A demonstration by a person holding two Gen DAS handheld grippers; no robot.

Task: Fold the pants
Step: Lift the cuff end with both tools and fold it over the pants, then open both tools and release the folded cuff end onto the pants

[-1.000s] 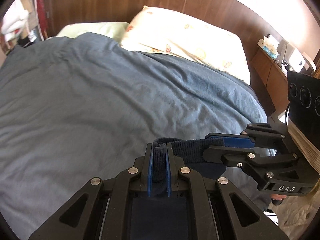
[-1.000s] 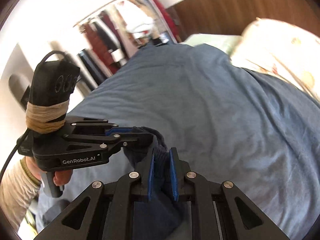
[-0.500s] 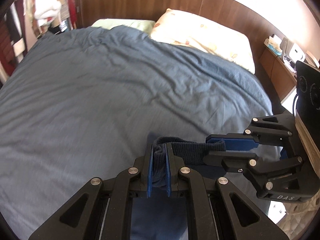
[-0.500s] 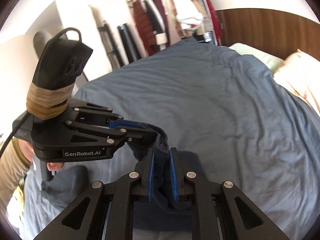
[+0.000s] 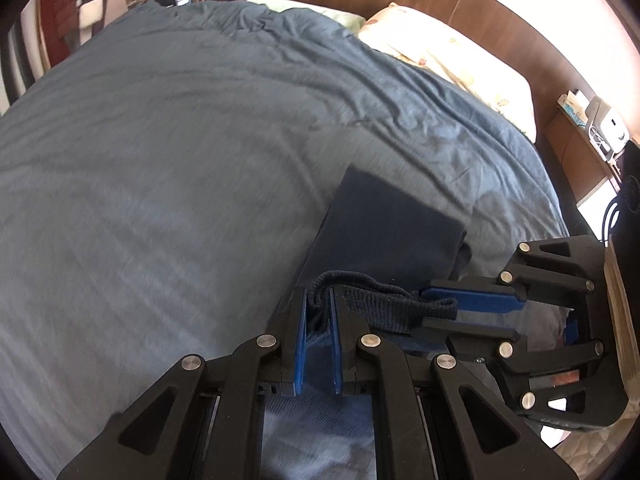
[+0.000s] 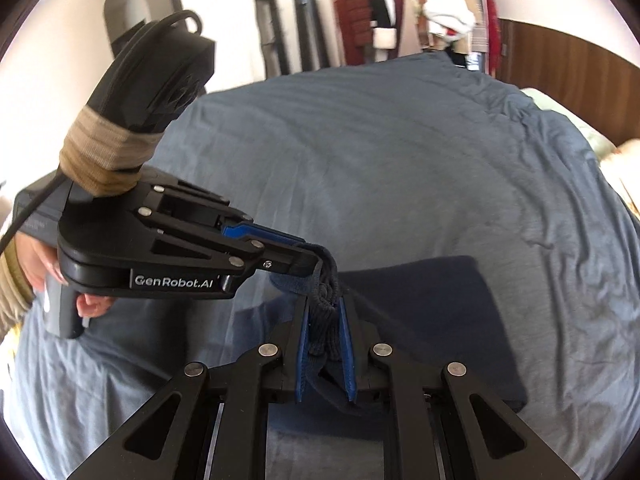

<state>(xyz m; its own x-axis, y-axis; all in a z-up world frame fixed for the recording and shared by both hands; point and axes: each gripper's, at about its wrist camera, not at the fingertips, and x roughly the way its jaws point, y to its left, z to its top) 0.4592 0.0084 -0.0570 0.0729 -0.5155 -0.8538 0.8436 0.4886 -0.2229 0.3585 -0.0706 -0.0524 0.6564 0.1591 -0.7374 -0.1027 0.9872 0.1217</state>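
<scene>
Left gripper (image 5: 318,312) and right gripper (image 6: 325,320), fingers clamped on the ribbed waistband of the dark pants (image 5: 384,228), which trail beyond the fingers onto the bed (image 5: 168,168).

The near part of the pants (image 5: 384,224) is lying hidden under the left gripper (image 5: 318,320), so how far the cloth is reaching down there cannot be told. The hand (image 6: 44,268) holding this gripper is showing only some fingers, the rest being cut by the picture's edge. The hanging clothes (image 6: 404,12) are looking blurred. The small things on the bedside shelf (image 5: 592,120) are too small to tell.
</scene>
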